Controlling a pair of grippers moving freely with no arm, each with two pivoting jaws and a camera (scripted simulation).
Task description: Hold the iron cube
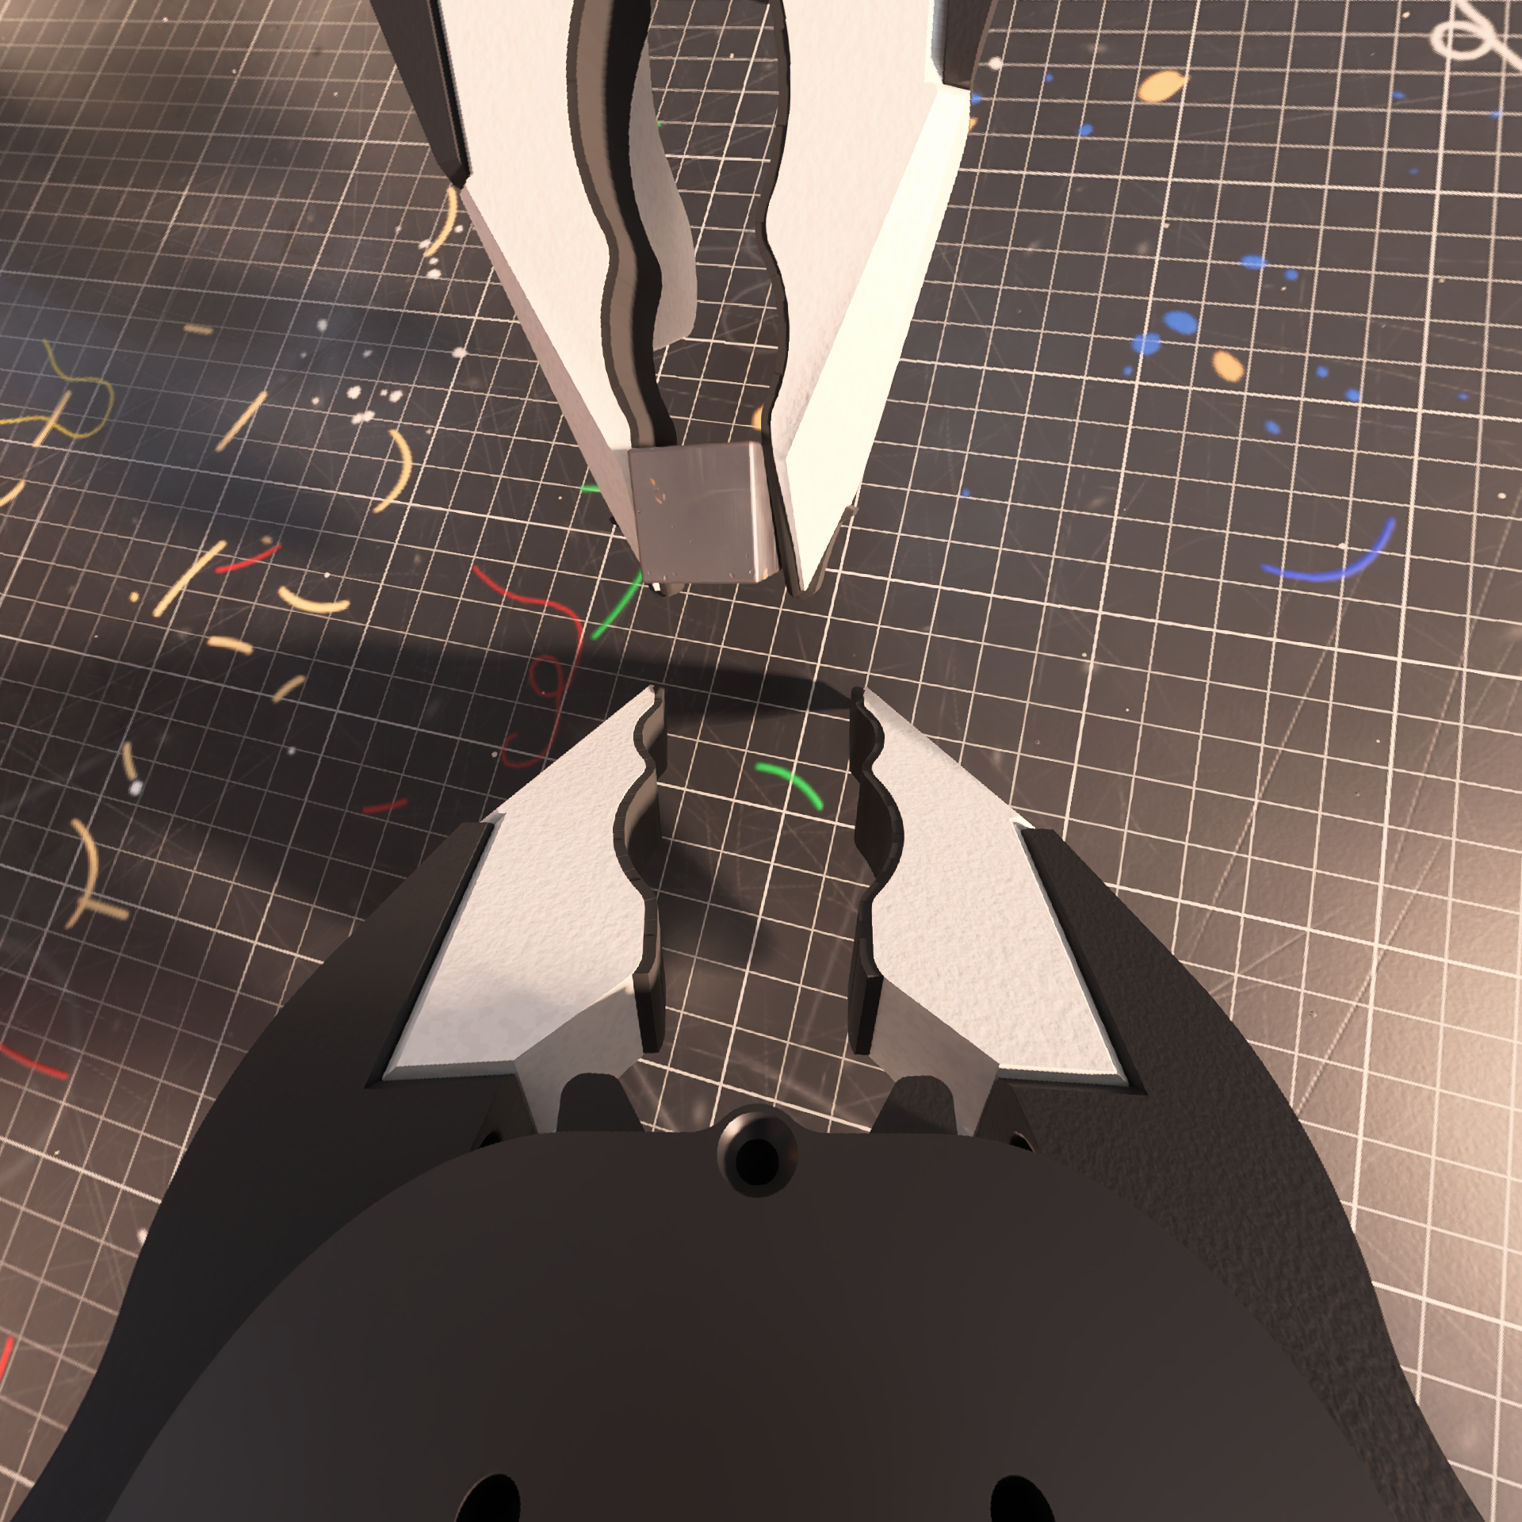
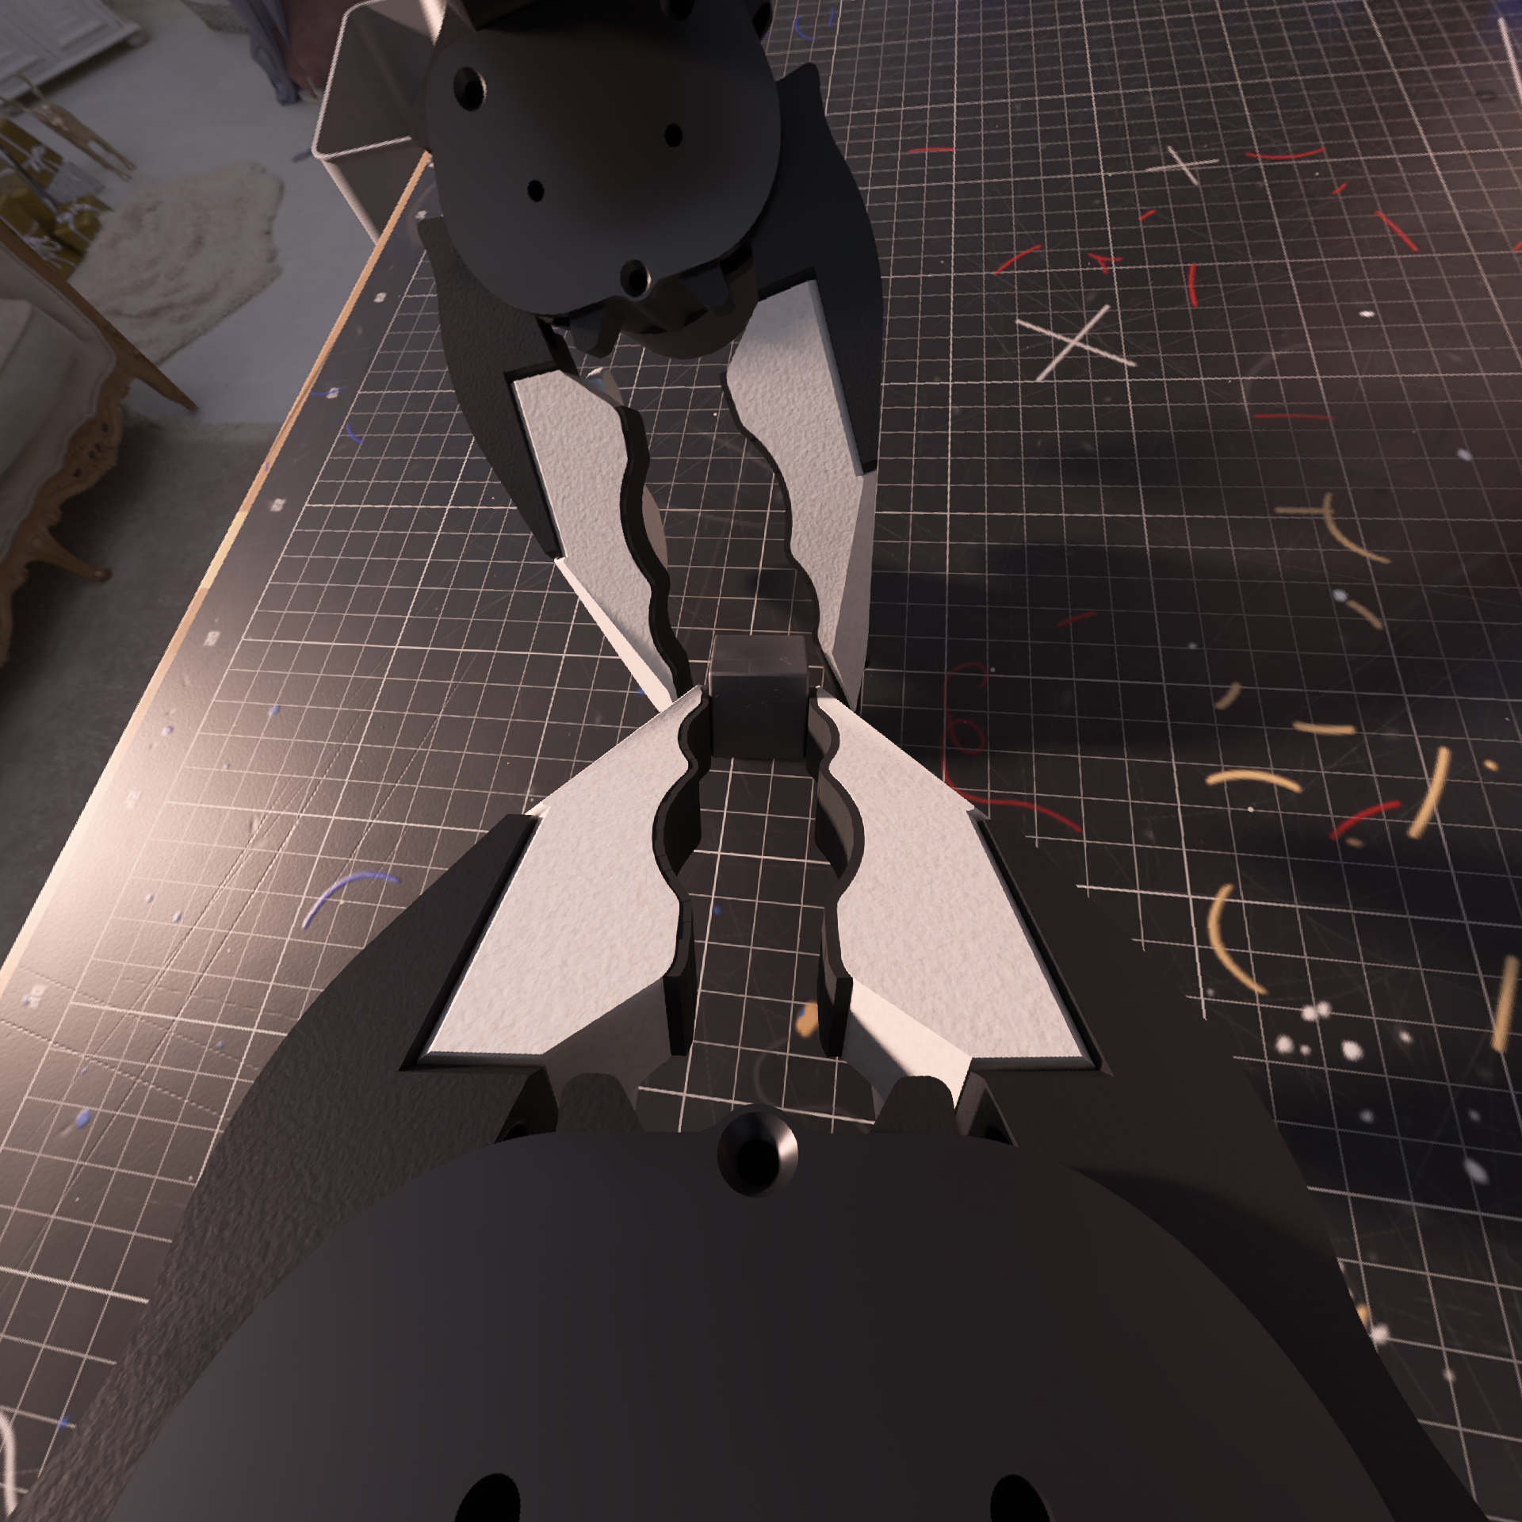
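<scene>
Iron cube [image 1: 704,512] clamped at right claw [image 2: 756,708] tips, above bench [image 1: 1153,741]; left claw [image 1: 756,700] spread, empty, cube just ahead.

The right gripper [image 2: 758,707] is pinching its fingers [image 2: 609,832] closed on the iron cube [image 2: 756,700] at their tips. The left gripper [image 1: 756,700] is facing it from the 12 o'clock side, its fingers [image 1: 568,865] standing apart, gripping nothing, just short of the cube.
</scene>
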